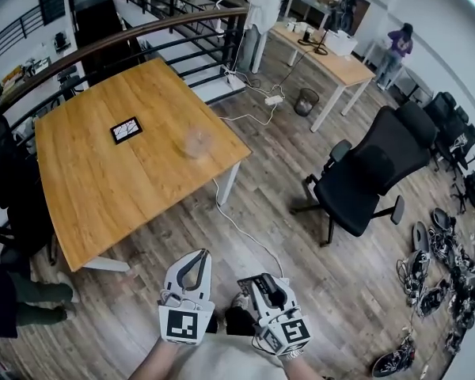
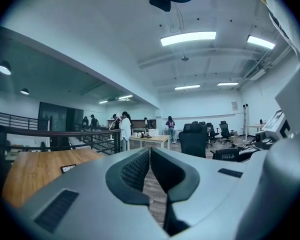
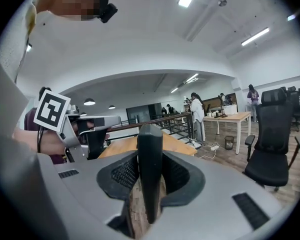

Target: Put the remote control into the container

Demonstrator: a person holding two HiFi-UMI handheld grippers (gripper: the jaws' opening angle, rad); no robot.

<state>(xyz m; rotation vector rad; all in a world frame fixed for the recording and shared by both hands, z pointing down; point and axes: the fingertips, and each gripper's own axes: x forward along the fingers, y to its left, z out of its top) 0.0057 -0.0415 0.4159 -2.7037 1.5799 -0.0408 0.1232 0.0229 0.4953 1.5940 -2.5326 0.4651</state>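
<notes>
mid-task, carry stage. the right gripper (image 3: 149,184) has its jaws closed on the dark, slim remote control (image 3: 150,149), held on end over the wooden floor. the left gripper (image 2: 150,169) has its jaws pressed together, holding nothing. the clear container (image 1: 196,142) stands on the far table (image 1: 103,180), well apart from both. judged: pickup done; approach and release remain.

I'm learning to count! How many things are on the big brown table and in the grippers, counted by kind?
container: 1
black card: 1
remote, held in the right gripper: 1
Total: 3
</notes>
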